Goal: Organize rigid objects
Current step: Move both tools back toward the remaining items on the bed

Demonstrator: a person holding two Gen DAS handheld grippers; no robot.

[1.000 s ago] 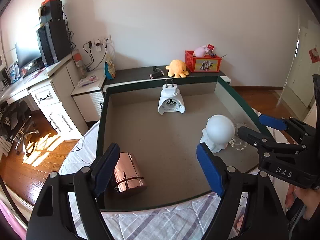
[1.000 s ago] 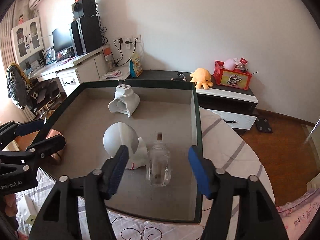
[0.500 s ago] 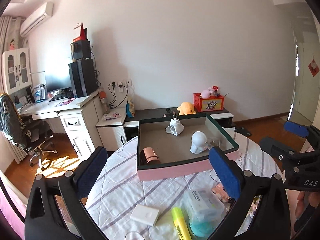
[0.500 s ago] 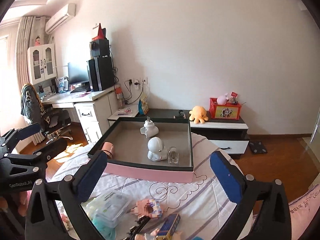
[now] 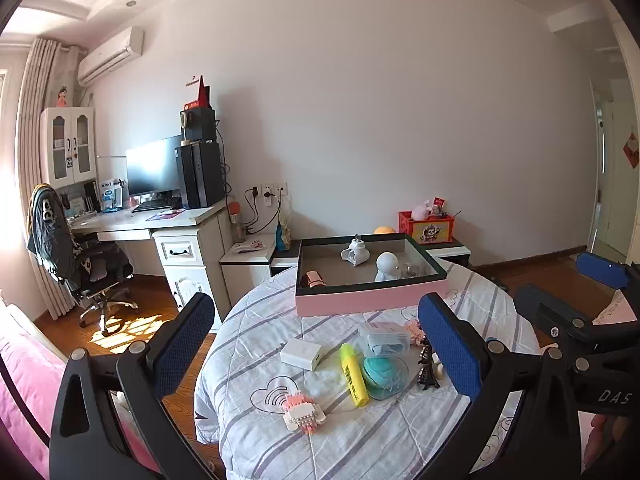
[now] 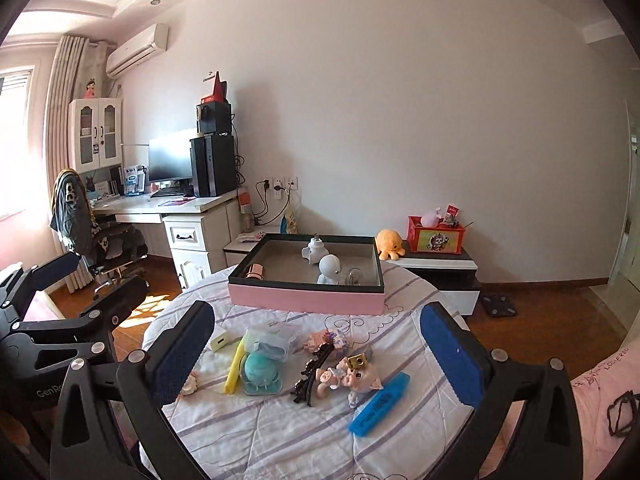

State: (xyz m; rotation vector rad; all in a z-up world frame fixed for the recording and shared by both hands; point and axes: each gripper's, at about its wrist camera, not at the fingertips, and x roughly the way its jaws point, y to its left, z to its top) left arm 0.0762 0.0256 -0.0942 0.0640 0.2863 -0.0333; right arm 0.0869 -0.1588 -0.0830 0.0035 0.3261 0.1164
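Observation:
A pink box with a dark rim [image 5: 372, 302] [image 6: 306, 300] stands at the far side of the round table. In it are a white round-headed figure [image 5: 386, 266] [image 6: 330, 269], a white plug device [image 5: 356, 252], a clear glass jar [image 6: 354, 276] and a rose-gold can [image 5: 314, 279] [image 6: 255, 270]. Nearer lie a yellow highlighter [image 5: 353, 374] [image 6: 233, 370], a white block [image 5: 301, 353], a teal toy [image 6: 260, 368], a blue highlighter [image 6: 380, 404], a pig figure [image 6: 352, 374] and a black clip [image 6: 310, 376]. My left gripper [image 5: 316, 350] and right gripper [image 6: 316, 354] are open, empty, held back above the table's near side.
A clear plastic tub [image 5: 384, 338] and a pink-white brick toy [image 5: 304, 414] lie on the striped tablecloth [image 5: 280, 432]. Behind the table are a white desk with a monitor [image 5: 154, 172], an office chair [image 5: 80, 260] and a low cabinet with an orange plush [image 6: 388, 244].
Both grippers have pulled far back and up from the box's inside. The whole table with its loose items has come into view. Both stay open and empty.

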